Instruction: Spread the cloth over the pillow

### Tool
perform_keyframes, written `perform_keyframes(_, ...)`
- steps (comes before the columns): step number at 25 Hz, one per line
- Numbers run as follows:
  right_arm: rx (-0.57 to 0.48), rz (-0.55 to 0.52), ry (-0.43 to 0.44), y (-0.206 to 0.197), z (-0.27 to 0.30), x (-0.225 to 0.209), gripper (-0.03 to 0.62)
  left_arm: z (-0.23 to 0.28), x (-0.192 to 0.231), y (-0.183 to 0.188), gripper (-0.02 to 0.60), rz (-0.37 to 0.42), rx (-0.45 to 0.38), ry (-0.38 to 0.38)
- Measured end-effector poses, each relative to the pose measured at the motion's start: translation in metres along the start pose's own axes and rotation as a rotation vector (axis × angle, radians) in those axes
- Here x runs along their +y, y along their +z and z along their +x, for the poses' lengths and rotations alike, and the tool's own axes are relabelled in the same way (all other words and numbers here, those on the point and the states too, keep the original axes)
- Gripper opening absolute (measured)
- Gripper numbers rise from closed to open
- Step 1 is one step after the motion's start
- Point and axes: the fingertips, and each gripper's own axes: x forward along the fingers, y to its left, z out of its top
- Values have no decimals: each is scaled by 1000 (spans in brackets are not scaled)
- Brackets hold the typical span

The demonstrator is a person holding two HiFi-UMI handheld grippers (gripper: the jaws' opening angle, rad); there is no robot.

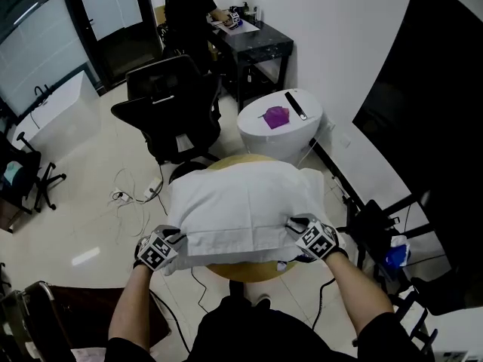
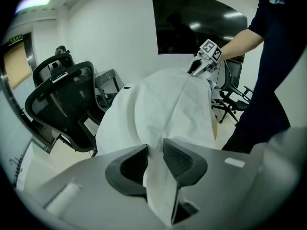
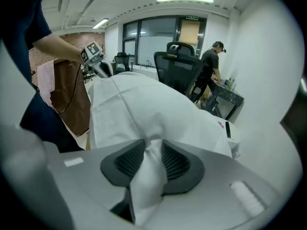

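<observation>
- Tools, two: the left tool (image 1: 175,241) and the right tool (image 1: 300,231) each pinch a near corner of the cloth (image 1: 241,202).
- Grips should hold firm. Draw the near hem evenly taut and lower it level, so no creases form.
- One cloth drapes one pillow, itself hidden, on one round table (image 1: 249,271).
- Beyond stands one black chair (image 1: 177,111).

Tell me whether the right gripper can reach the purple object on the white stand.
Probably not: the right gripper has its jaws clamped on the cloth, which lies spread between it and the purple object.
</observation>
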Motion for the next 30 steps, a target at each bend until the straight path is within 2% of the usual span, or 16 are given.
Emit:
perform_keyframes(4,-32,-19,-24,7,-6,-4,22,-2,4,5,3,-1,-27,2)
perform_keyframes(5,-37,-21,-32,9,-8,-5,16,-3,5,5,0,4,-27,1)
perform_keyframes(9,-96,-10,-77,21,-22,-10,11,-11,11,11,0,32,-40,12)
perform_keyframes(17,-236,6,-155,59,-66,-31,9,-50,20,47,0,90,-111,66)
perform_keyframes(22,-292,-25,-167,79,-100,-33,9,-83,13,64,0,159,-123,62)
perform_keyframes(30,-373,-68,-197,99,-152,-20,9,-133,2,90,0,249,-146,116)
